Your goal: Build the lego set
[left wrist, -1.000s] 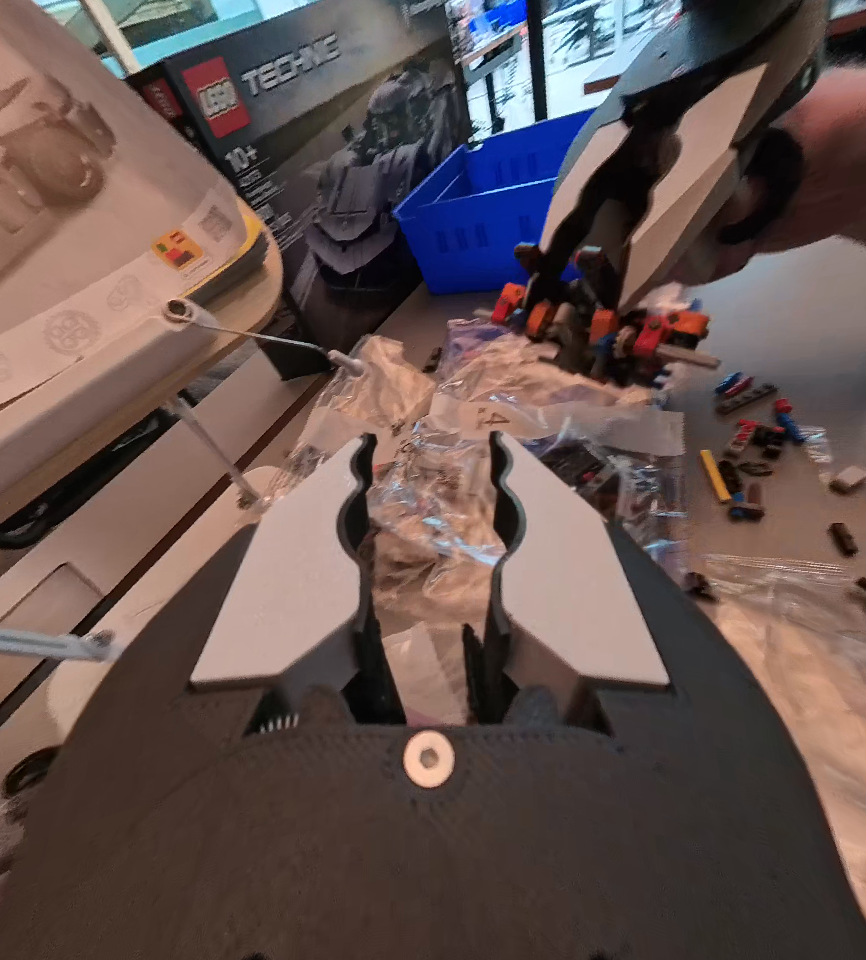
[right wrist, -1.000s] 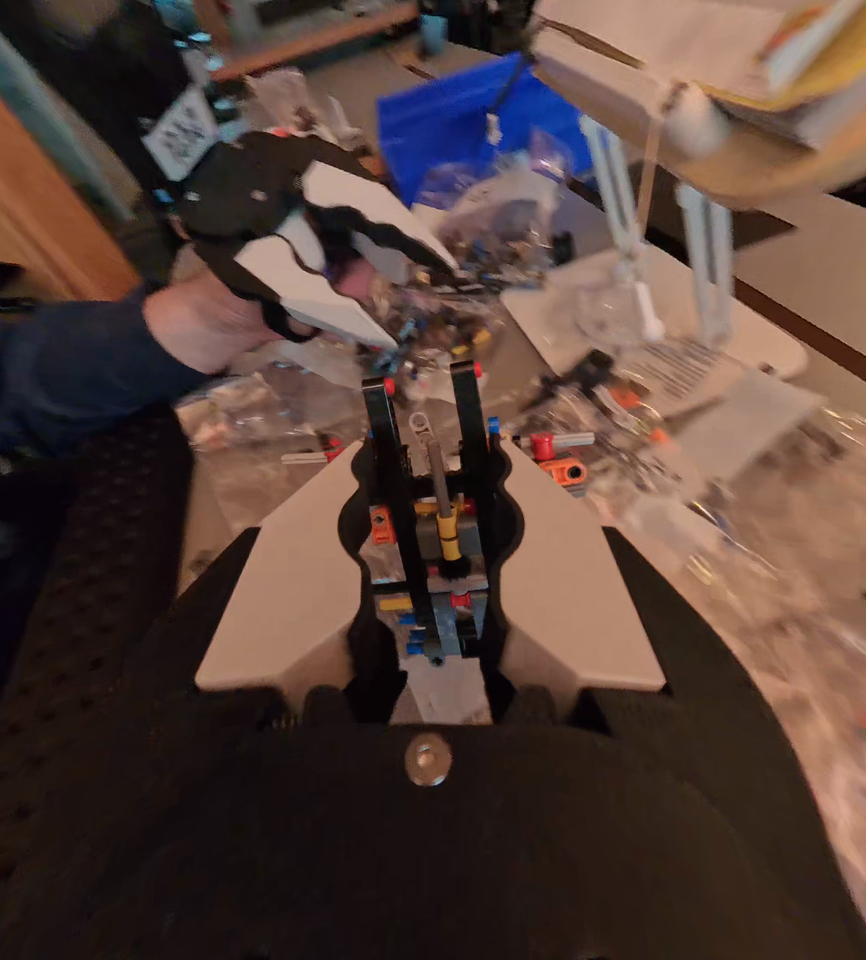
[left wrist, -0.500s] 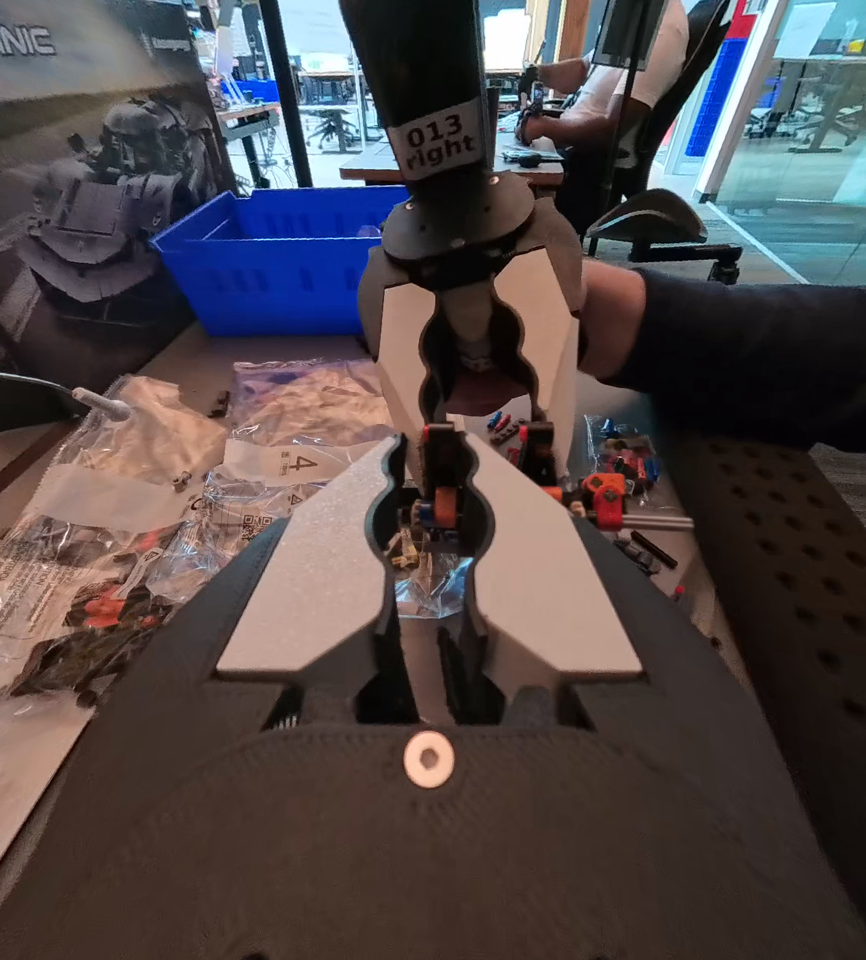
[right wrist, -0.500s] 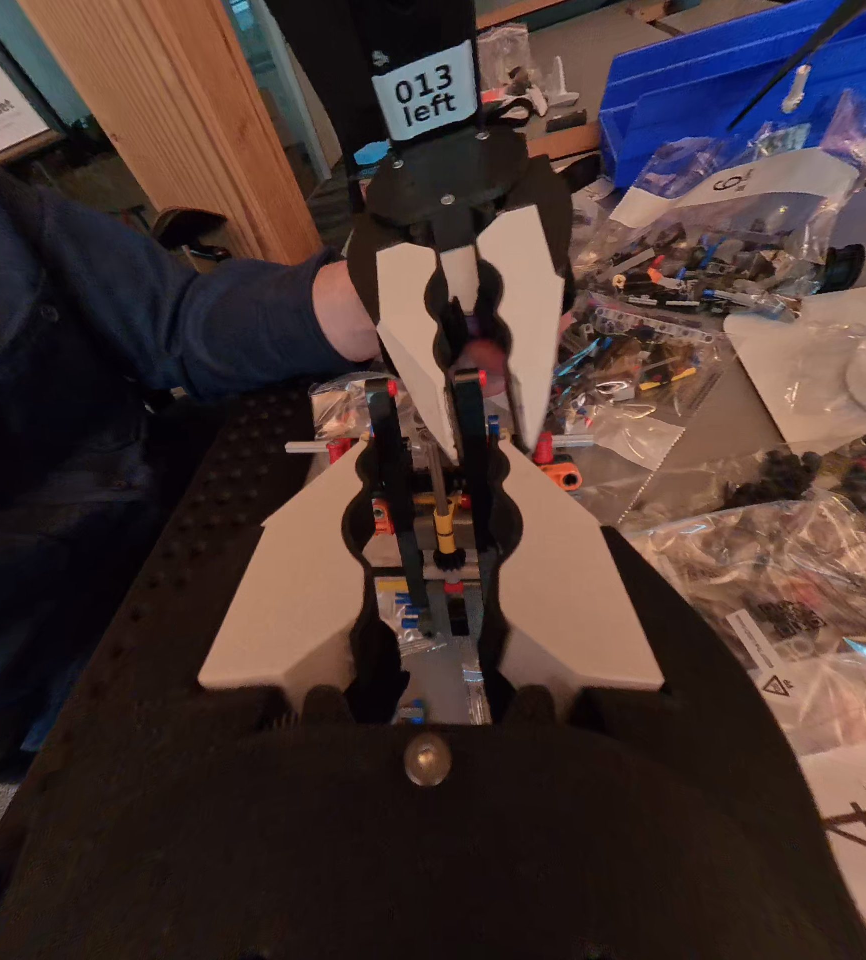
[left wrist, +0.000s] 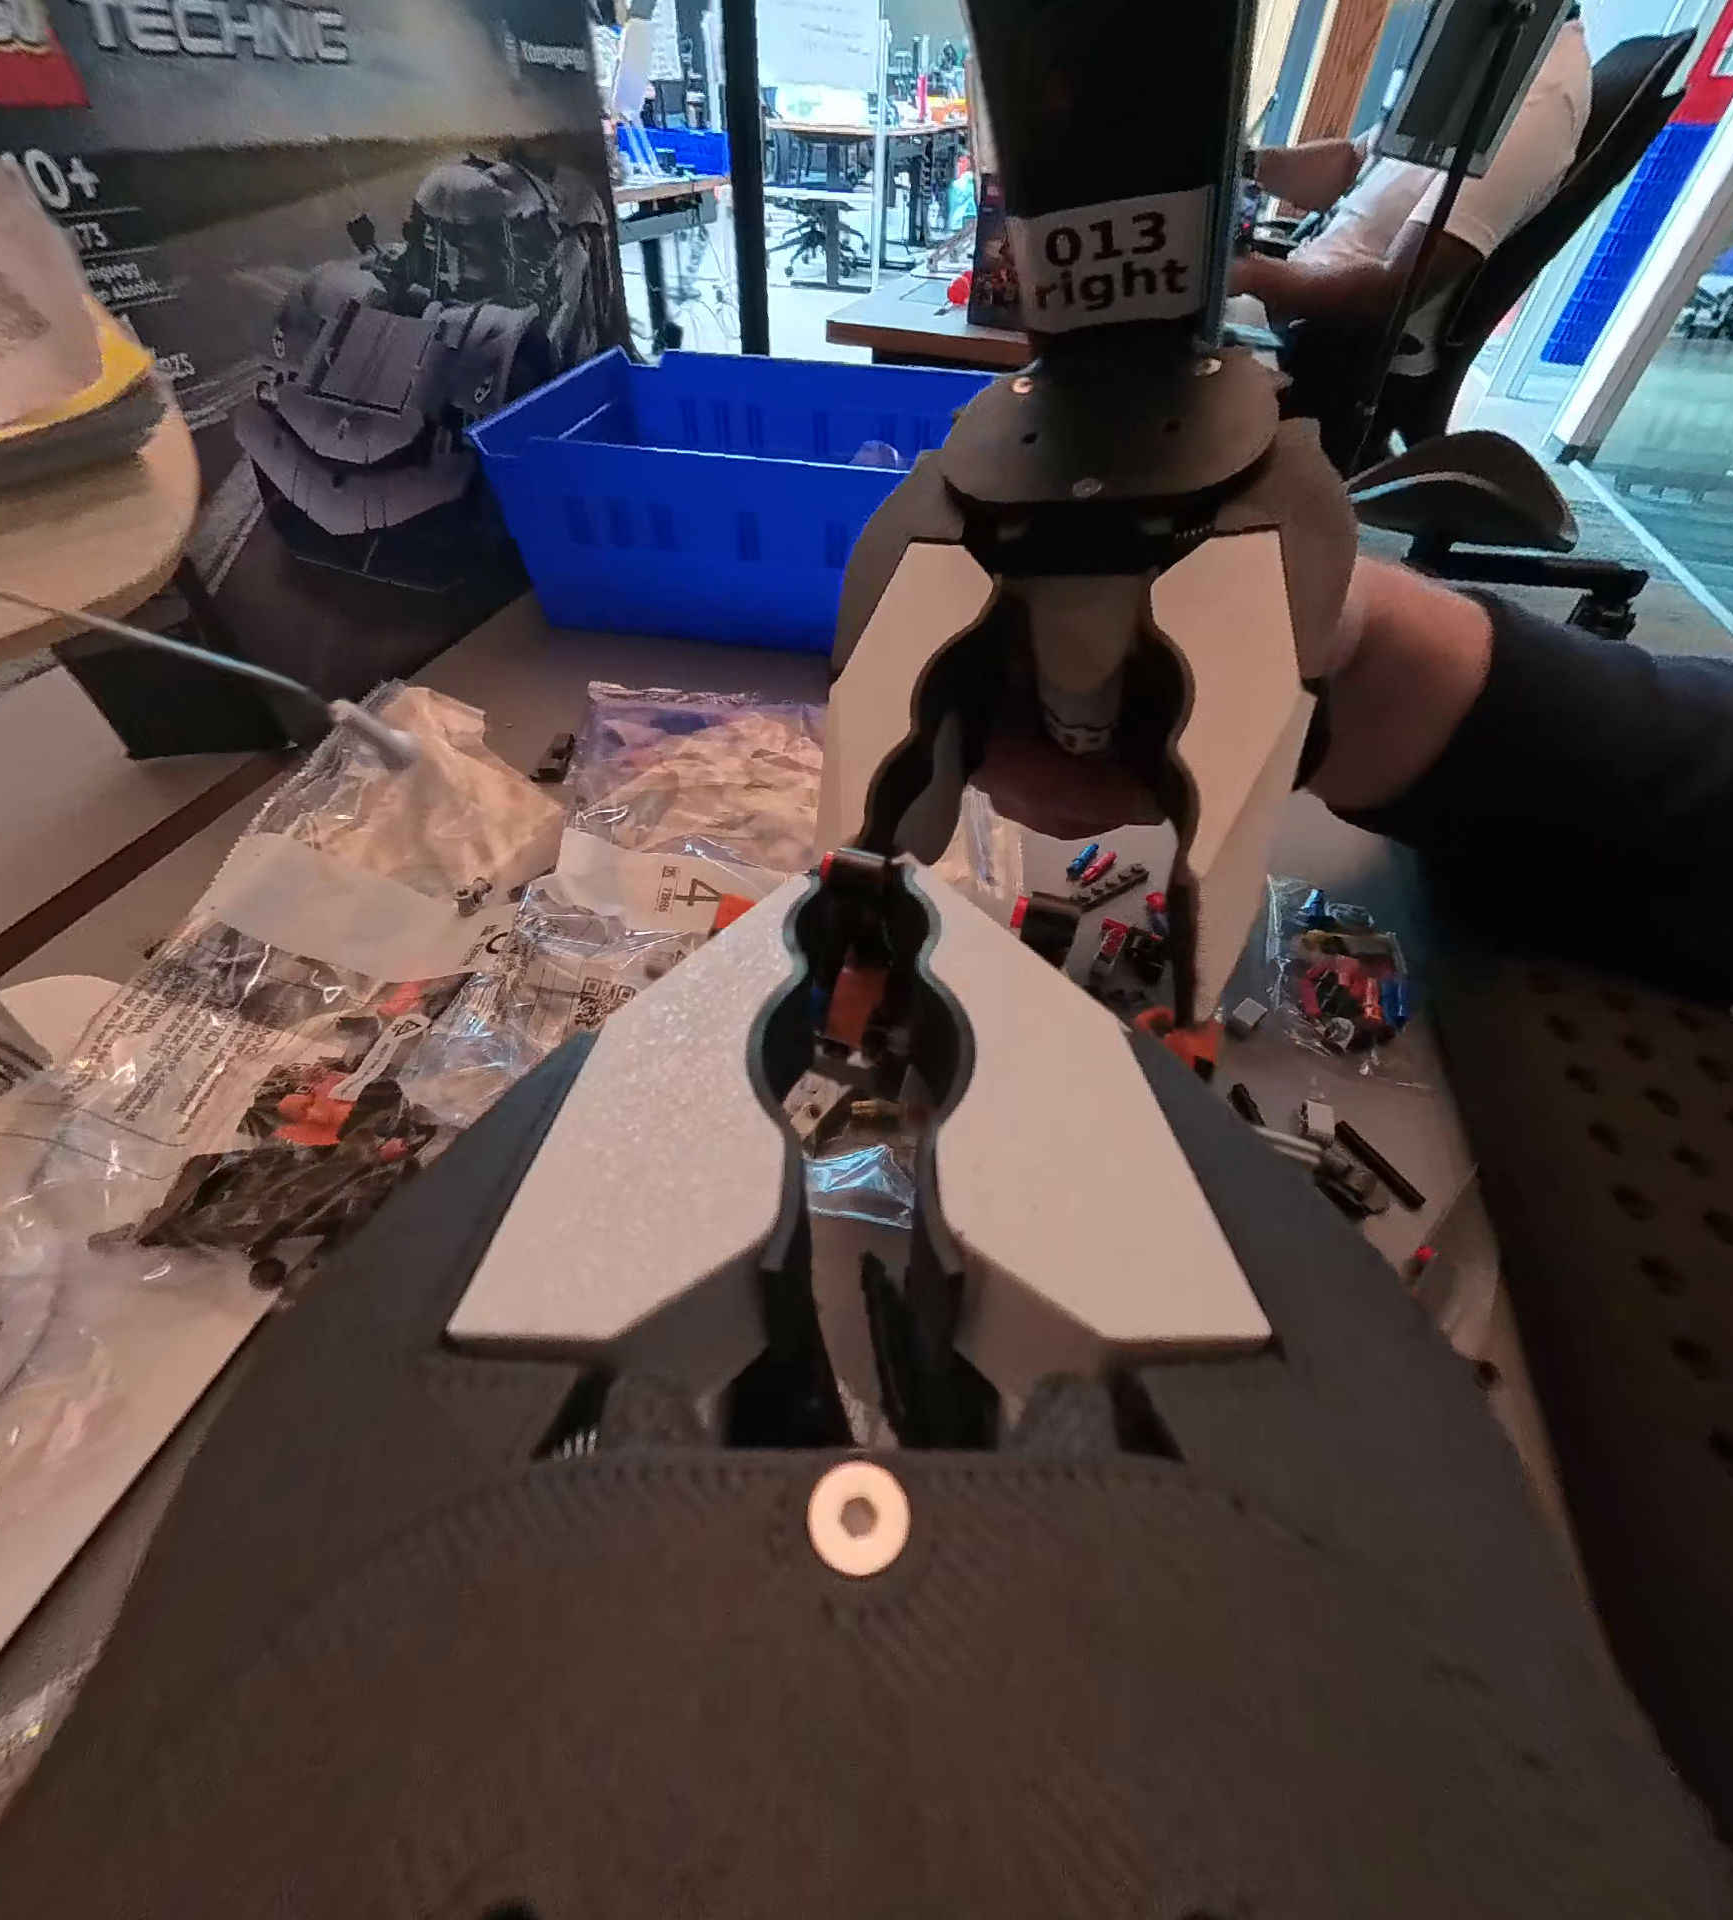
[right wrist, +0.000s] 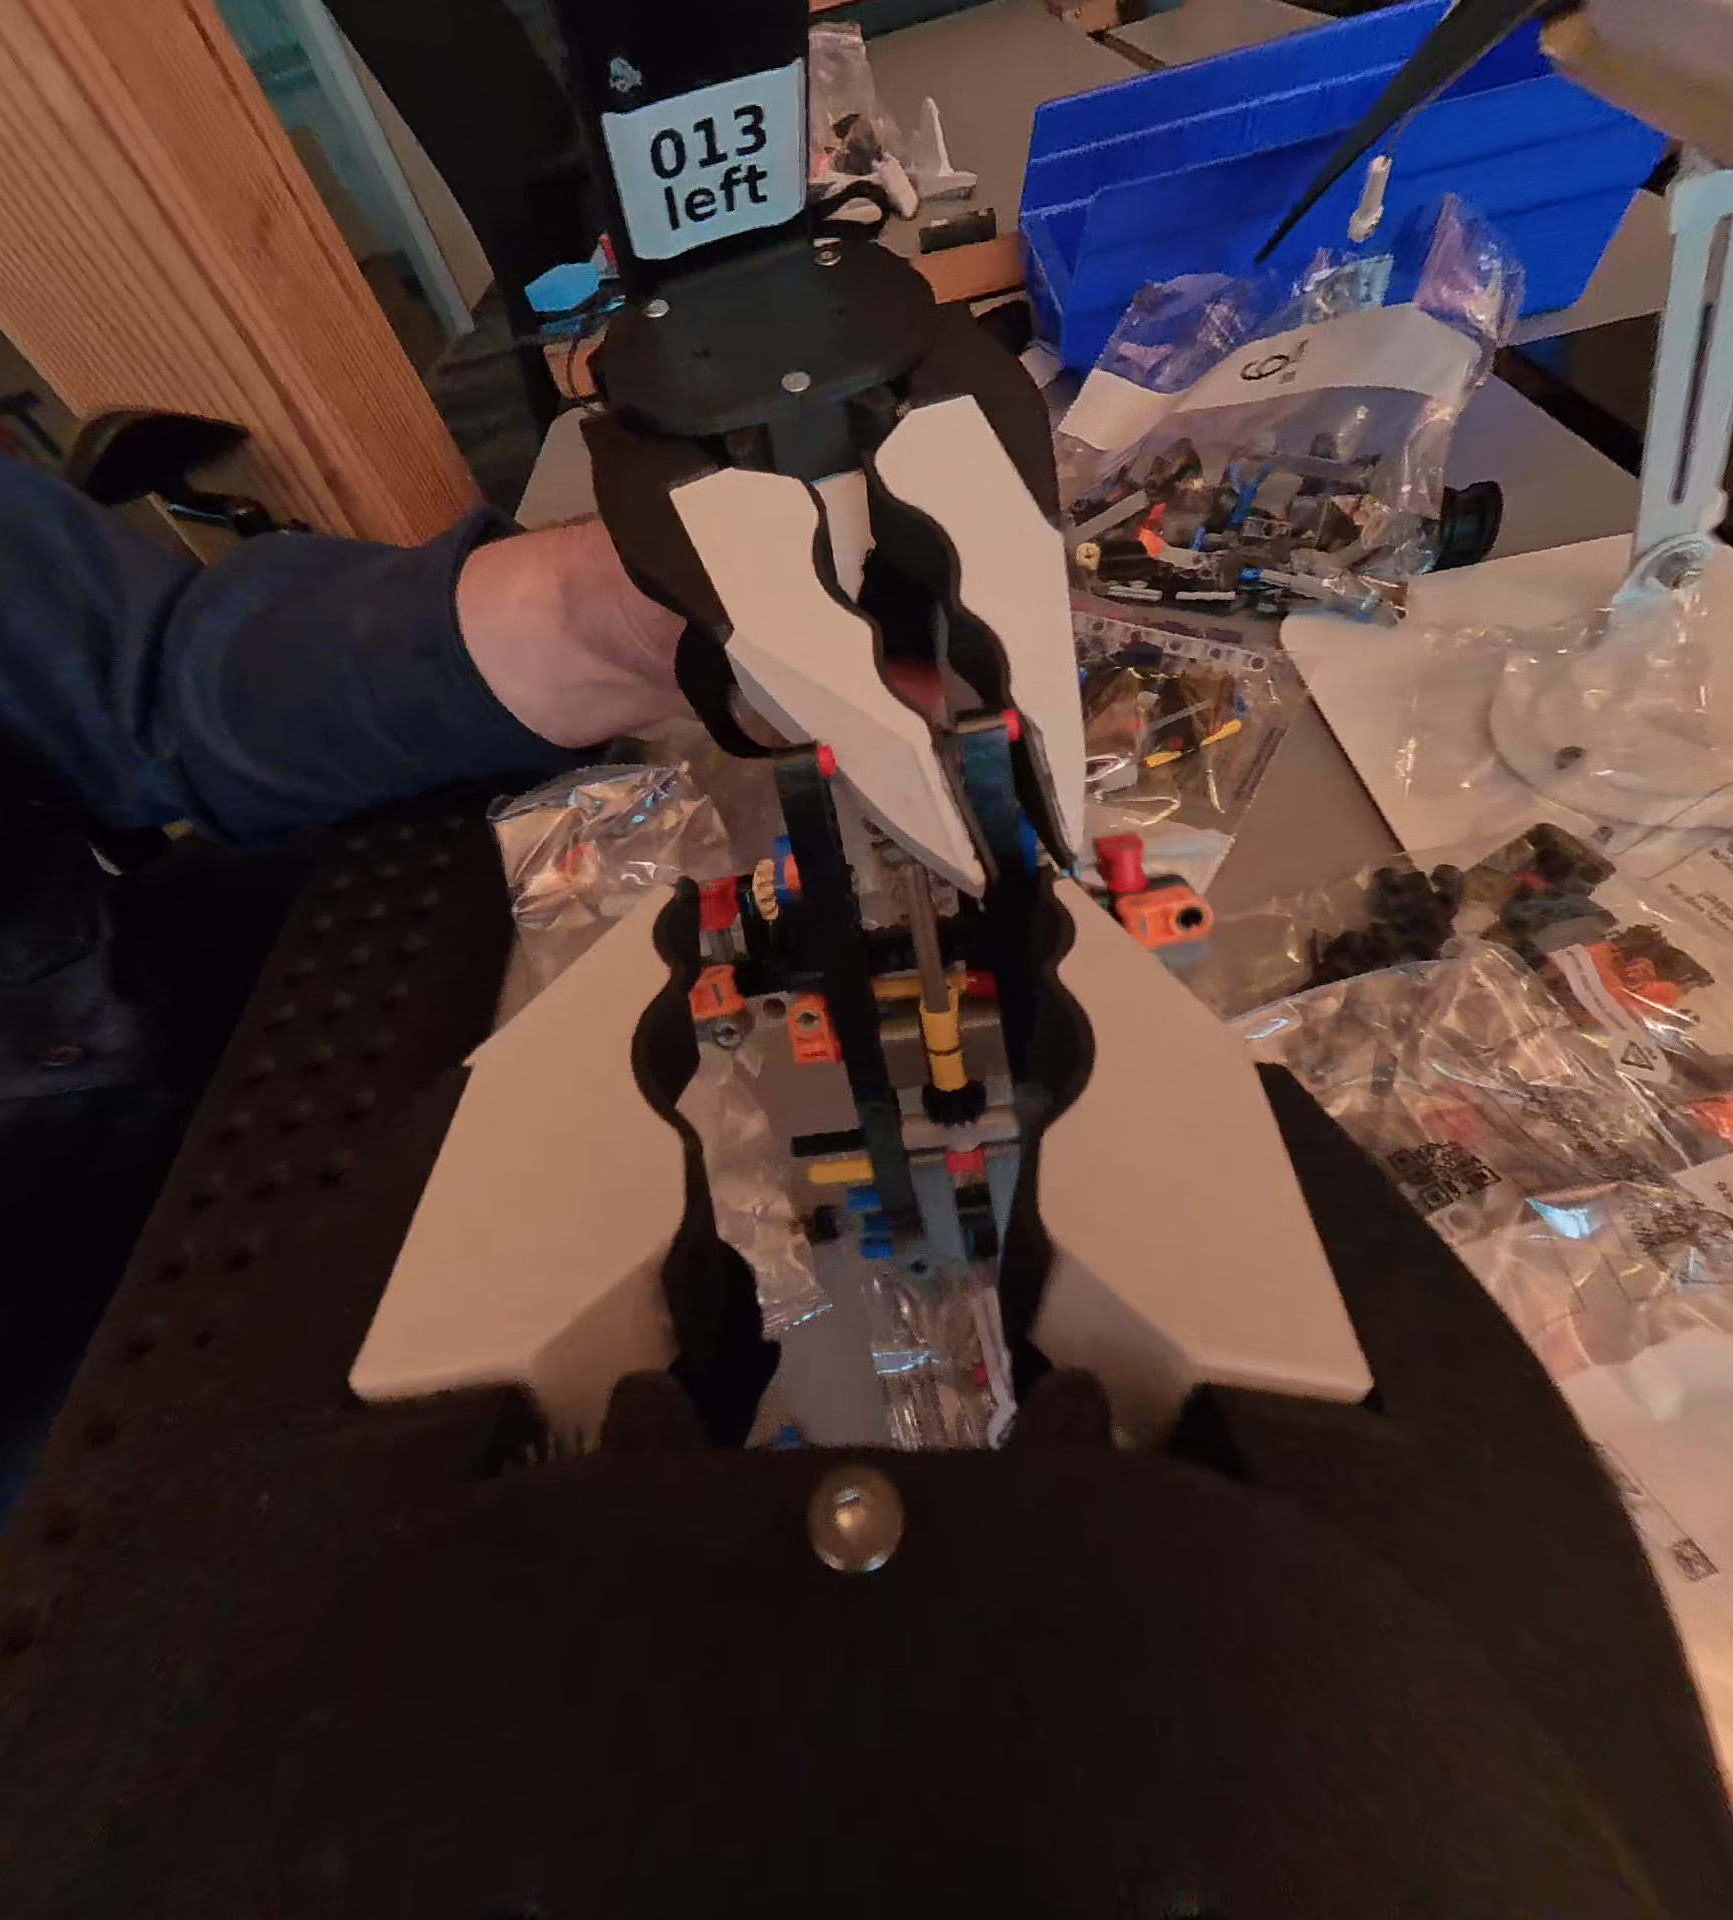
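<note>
White handle labels, the box and plastic bags bear print.

Left gripper and right gripper showing black printed bodies, white angular fingers, silver screw; person wearing dark navy sleeves.

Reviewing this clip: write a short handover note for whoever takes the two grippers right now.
Right gripper: shut on the half-built lego frame, held between its fingers above the table.
Left gripper: closed on the tip of one black upright beam of that frame, facing the right gripper.
Parts: unopened bags and loose pieces lie on the table; blue bin behind.
Done: frame partly assembled.
Left: most bags still to be built.
</note>
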A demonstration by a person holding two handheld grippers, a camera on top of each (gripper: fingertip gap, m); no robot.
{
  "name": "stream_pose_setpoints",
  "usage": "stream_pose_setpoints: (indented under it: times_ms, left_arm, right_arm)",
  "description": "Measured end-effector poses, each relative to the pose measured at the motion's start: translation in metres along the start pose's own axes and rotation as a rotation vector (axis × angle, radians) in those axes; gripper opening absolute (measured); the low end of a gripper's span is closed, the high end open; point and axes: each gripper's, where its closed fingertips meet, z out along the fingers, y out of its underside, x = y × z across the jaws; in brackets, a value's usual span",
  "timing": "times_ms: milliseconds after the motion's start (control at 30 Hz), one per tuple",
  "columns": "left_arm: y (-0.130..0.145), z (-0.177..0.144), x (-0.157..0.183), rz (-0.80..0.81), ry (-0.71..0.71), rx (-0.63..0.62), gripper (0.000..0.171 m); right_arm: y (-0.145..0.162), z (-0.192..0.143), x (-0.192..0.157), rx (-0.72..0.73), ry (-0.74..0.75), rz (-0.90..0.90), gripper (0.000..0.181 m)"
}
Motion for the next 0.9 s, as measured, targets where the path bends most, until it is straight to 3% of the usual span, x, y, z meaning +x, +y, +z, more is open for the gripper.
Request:
stream_pose_setpoints:
  times_ms: [133,500,633,733,900]
  left_arm:
    - [0.002,-0.008,-0.015,-0.025,-0.050,0.003,0.008]
    - [-0.009,-0.022,-0.039,-0.129,-0.208,0.056,0.007]
    - [-0.015,-0.034,-0.051,-0.193,-0.263,0.109,0.007]
    - [-0.014,-0.036,-0.055,-0.223,-0.286,0.115,0.008]
    - [-0.014,-0.040,-0.062,-0.269,-0.300,0.141,0.008]
  right_arm:
    - [-0.001,-0.009,0.018,-0.009,0.131,-0.034,0.063]
    - [0.010,0.005,0.011,-0.157,0.222,-0.191,0.051]
    - [0.001,0.007,0.014,-0.143,0.301,-0.271,0.040]
    - [-0.003,0.011,0.022,-0.133,0.386,-0.296,0.021]
    - [-0.008,0.011,0.028,-0.089,0.427,-0.299,0.016]
